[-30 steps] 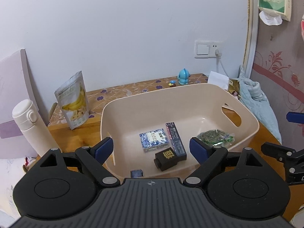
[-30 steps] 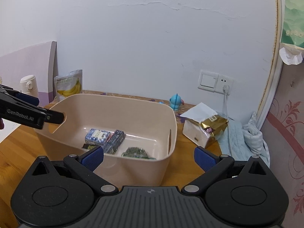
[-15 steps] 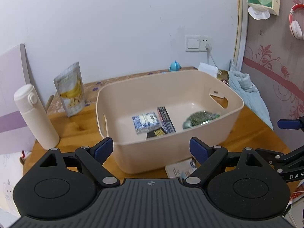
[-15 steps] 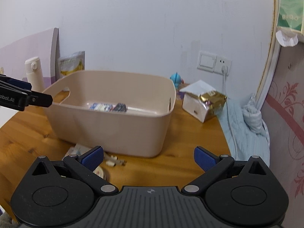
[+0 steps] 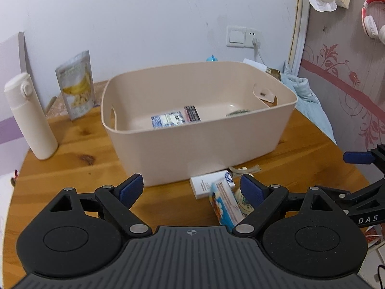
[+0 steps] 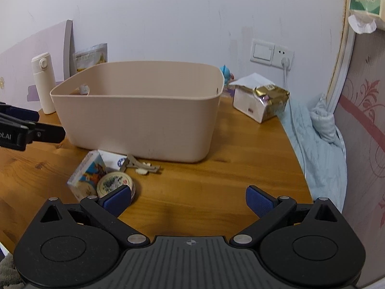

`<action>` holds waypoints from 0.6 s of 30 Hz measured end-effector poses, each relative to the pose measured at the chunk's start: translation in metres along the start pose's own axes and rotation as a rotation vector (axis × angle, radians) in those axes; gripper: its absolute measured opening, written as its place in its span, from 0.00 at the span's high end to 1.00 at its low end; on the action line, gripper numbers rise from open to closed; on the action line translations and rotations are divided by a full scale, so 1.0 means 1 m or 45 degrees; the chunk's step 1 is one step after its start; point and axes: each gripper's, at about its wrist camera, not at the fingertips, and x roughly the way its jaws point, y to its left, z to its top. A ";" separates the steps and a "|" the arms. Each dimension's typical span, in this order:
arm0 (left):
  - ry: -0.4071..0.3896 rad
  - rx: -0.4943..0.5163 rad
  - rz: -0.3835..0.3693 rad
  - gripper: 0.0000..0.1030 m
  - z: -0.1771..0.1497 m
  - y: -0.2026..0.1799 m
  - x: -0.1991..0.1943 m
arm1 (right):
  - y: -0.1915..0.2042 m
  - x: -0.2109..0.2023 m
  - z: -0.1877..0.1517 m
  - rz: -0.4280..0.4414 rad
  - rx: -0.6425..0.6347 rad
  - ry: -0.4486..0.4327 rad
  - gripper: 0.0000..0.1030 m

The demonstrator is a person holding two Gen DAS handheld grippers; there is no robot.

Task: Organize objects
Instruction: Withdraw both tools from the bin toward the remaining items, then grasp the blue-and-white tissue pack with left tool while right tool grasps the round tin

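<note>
A beige plastic bin (image 5: 192, 142) (image 6: 134, 118) stands on the wooden table and holds a blue-and-white packet (image 5: 167, 119), a dark box (image 5: 192, 113) and a green packet (image 5: 237, 112). In front of the bin lie a white box (image 5: 209, 184), a colourful carton (image 5: 226, 204) (image 6: 84, 175), a round tin (image 6: 115, 184) and a hair clip (image 6: 139, 165). My left gripper (image 5: 192, 190) stands open over the table before the bin, nothing between its fingers. My right gripper (image 6: 187, 201) is also open, low over bare wood to the right of the tin.
A white flask (image 5: 28, 118) and a banana snack pouch (image 5: 75, 84) stand left of the bin. A white box with a gold packet (image 6: 262, 101) sits at the back right, a blue figurine (image 6: 226, 72) behind the bin. Pale blue cloth (image 6: 317, 139) hangs past the table's right edge.
Both grippers have drawn back from over the bin and sunk toward the table. The loose items in front of the bin have come into view. Both sets of jaws stay wide.
</note>
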 end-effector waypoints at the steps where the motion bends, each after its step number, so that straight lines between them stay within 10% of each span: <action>1: 0.008 -0.003 -0.008 0.13 -0.002 -0.001 0.002 | 0.000 0.001 -0.002 -0.002 0.001 0.007 0.00; 18: 0.140 -0.004 0.023 0.14 -0.024 -0.017 0.043 | 0.015 0.028 -0.029 0.048 0.000 0.114 0.00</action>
